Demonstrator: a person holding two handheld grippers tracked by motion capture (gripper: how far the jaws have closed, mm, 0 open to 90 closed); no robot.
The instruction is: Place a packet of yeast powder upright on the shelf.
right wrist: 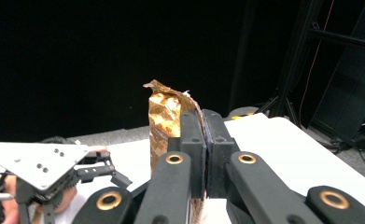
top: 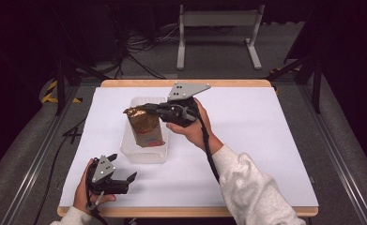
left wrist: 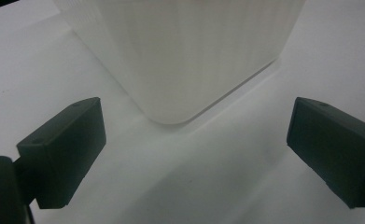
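The right gripper (top: 141,108) has its fingers clenched on the crumpled top edge of a gold snack bag (top: 143,126), which stands inside a translucent white bin (top: 143,152) on the tabletop (top: 256,136). The left gripper (top: 125,180) rests near the bin's front corner, fingers spread wide and empty.

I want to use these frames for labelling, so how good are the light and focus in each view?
High view: the white table is evenly lit, the surroundings dark. Left gripper view: the white container is washed out and soft, with a faint shadow under it. Right gripper view: the gold bag is fairly sharp against a black background; the near tongs are slightly blurred.
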